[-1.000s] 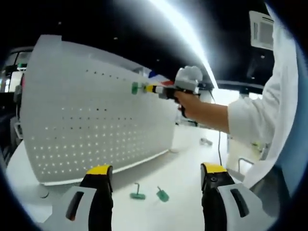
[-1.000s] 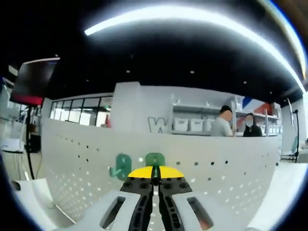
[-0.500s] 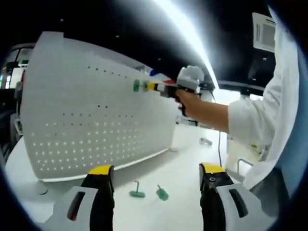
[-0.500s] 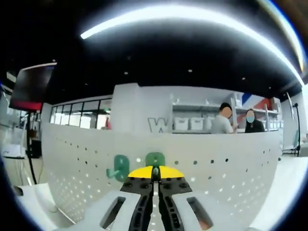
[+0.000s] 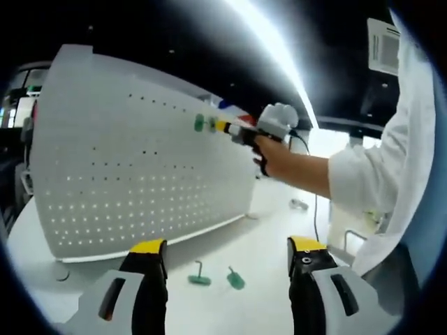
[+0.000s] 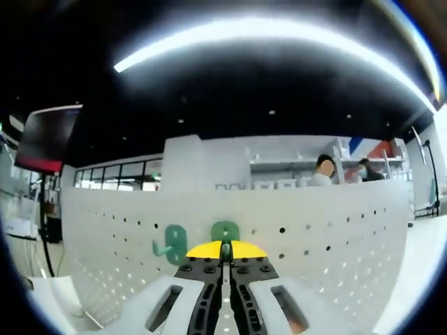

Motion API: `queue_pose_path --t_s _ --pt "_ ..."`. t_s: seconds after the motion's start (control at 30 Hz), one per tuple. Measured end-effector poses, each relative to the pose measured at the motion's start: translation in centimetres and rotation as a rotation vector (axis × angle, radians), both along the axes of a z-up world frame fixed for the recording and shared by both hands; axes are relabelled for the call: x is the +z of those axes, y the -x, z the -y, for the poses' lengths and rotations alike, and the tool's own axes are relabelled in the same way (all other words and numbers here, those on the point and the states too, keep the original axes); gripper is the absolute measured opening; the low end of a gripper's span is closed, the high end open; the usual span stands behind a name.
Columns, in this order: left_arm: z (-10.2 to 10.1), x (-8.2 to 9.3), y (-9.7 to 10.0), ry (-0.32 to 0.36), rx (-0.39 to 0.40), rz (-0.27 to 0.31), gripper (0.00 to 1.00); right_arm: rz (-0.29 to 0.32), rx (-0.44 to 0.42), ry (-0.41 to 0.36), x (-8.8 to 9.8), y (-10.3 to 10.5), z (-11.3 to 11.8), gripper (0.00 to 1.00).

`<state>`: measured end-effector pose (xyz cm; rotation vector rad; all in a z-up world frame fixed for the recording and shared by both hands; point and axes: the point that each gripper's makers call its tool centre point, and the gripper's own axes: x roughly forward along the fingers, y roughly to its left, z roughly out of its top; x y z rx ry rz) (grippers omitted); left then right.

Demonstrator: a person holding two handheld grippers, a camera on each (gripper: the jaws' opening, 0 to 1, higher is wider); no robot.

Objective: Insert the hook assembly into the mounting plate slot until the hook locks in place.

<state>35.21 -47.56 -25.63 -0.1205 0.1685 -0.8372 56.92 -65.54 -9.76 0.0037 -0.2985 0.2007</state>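
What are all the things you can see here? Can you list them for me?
Pegboard: one, white, full of little holes, standing upright on the table.
Hooks on the pegboard: two, green, near the top; one is at the tip of the right claw, the other sits beside it.
Loose hooks: two, green, lying on the table in front of the pegboard.
Table: one, white, under everything.
People: two, far off behind the pegboard, near shelves.
Left claw: black with yellow tips, jaws wide apart, holding nothing, above the table.
Right claw: black with yellow tips, jaws closed on a green hook at the pegboard.
Hand: one, with a white sleeve, holding the right claw.
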Motion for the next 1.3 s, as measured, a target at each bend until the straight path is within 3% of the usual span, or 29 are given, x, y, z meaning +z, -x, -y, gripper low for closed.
queue_pose_path --t_s 0.3,0.53,1.07,1.3 --pt "0.0 -0.1 -0.1 0.002 0.001 -0.009 0.70 0.049 -0.019 0.015 0.1 -0.2 0.1 0.00" --pt "-0.2 -0.4 -0.1 0.006 0.006 -0.020 0.69 0.063 -0.052 0.077 -0.2 -0.3 -0.1 0.00" --pt "-0.6 0.0 -0.4 0.027 0.017 -0.022 0.69 0.058 -0.090 0.124 -0.5 -0.1 -0.3 0.01" --pt "-0.8 -0.1 -0.5 0.023 0.021 -0.021 0.70 0.027 -0.089 0.126 -1.1 -0.3 -0.2 0.02"
